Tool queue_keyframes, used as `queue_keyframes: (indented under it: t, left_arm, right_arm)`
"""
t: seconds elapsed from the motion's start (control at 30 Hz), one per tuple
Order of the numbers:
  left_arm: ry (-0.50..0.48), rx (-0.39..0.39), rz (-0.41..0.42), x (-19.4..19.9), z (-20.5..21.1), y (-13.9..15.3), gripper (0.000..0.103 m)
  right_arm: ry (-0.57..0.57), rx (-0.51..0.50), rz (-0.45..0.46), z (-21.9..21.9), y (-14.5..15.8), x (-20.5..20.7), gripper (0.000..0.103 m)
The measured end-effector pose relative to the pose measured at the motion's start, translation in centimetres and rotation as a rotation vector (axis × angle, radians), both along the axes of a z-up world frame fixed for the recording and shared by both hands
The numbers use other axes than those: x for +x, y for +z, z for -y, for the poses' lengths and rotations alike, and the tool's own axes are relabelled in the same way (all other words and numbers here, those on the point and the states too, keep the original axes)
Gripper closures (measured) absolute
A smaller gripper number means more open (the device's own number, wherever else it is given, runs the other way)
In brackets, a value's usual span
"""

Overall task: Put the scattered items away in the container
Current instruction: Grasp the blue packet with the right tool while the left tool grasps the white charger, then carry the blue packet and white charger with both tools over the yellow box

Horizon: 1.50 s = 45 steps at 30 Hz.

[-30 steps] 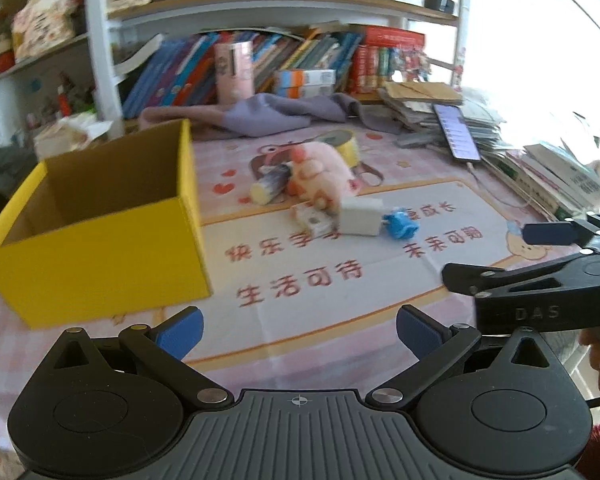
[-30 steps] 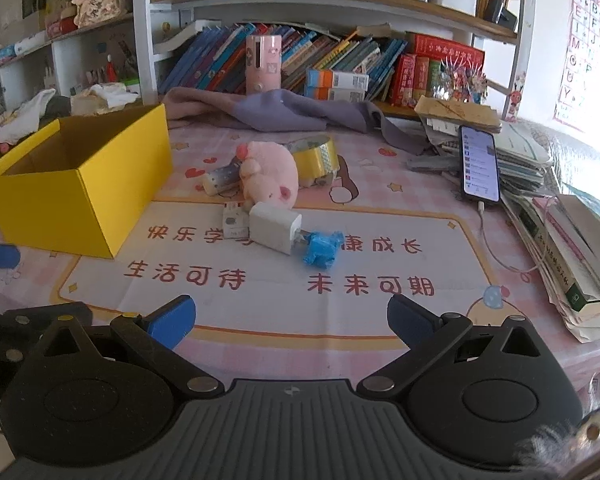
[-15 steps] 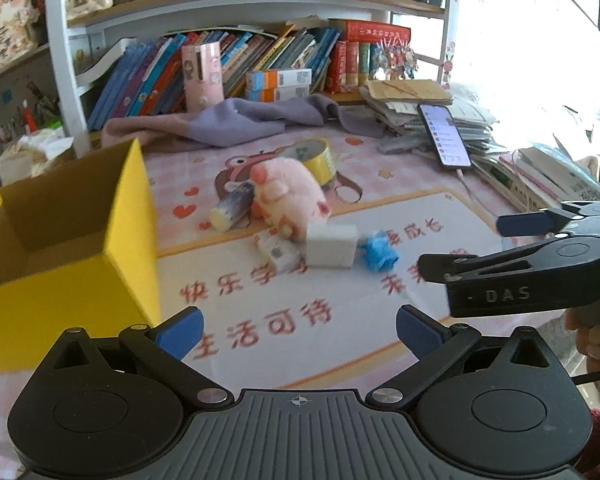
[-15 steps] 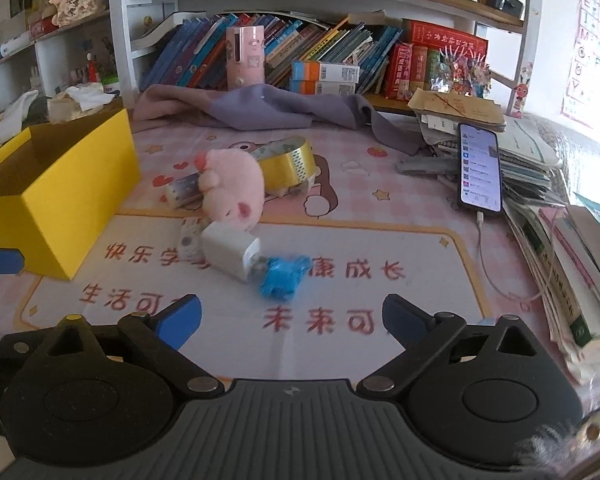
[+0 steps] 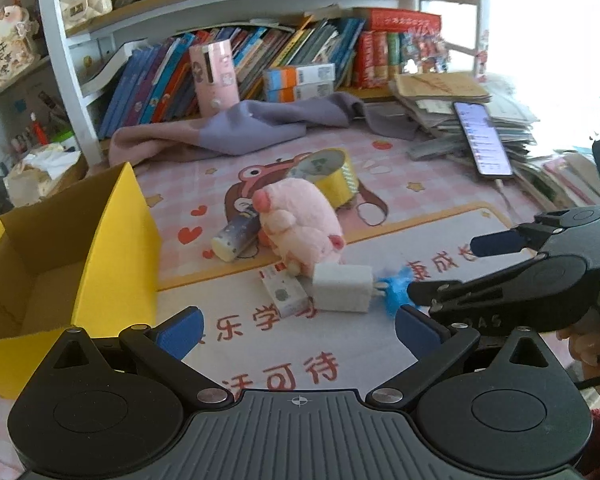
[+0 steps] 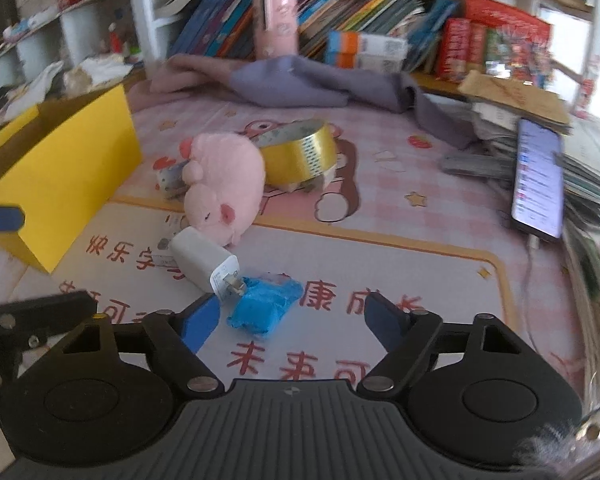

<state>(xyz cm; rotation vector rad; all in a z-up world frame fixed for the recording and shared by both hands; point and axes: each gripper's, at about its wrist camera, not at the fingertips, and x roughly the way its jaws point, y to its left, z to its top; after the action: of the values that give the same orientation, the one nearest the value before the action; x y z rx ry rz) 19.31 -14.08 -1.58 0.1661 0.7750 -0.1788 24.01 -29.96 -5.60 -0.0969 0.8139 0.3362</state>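
Right gripper (image 6: 292, 322) closing its jaws around a blue crumpled item (image 6: 266, 305); left gripper (image 5: 298, 326) spread and empty.

The right jaws are narrowing with the blue item between them, near the left pad, not yet pinched. A white charger plug (image 6: 202, 266) touches that item, its prongs toward it, and a small printed box (image 5: 286, 294) lies against the plug's other side. Behind them rests a pink plush pig (image 6: 222, 184), with a patterned tube (image 5: 236, 234) beside it and a roll of gold tape (image 6: 300, 156) just behind. The left jaws stand wide apart over the tabletop (image 5: 412, 200), holding nothing. The yellow cardboard box (image 5: 100, 248), open-topped, sits to the left of the pile, near it. A phone (image 6: 538, 182) lies on stacked papers far right.
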Motion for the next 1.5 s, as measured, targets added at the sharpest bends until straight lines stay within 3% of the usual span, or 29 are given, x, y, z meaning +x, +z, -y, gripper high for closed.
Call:
queue_keyframes:
  t: [0.23,0.33,0.4,0.43,0.67,0.9,1.07,1.5]
  left_arm:
    - [0.049,0.017,-0.044,2.1,0.4,-0.6,0.001]
    - [0.044,0.013,-0.06,3.0,0.9,-0.9,0.001]
    - [0.03,0.01,-0.069,3.5,1.3,-1.1,0.002]
    - [0.02,0.008,-0.075,3.9,1.6,-1.3,0.004]
    - [-0.044,-0.017,-0.126,6.4,3.9,-3.2,0.011]
    - [-0.089,0.044,-0.163,8.2,5.7,-5.6,0.022]
    - [-0.092,0.046,-0.164,8.4,5.9,-6.2,0.037]
    - [-0.067,0.007,-0.107,5.7,4.8,-4.1,0.038]
  right_arm:
    - [0.146,-0.012,-0.075,-1.2,-2.3,2.9,0.036]
    - [0.18,-0.032,-0.093,-1.5,-3.0,3.7,0.049]
    - [0.192,-0.035,-0.106,-1.2,-3.4,4.0,0.072]
    - [0.195,-0.033,-0.111,-1.0,-3.4,4.0,0.076]
    - [0.127,-0.06,-0.084,2.0,-2.9,4.3,0.077]
    - [0.106,-0.068,-0.102,3.3,-3.3,4.7,0.076]
    - [0.109,-0.076,-0.1,3.3,-3.5,4.6,0.072]
    - [0.111,-0.062,-0.047,2.9,-1.9,3.8,0.077]
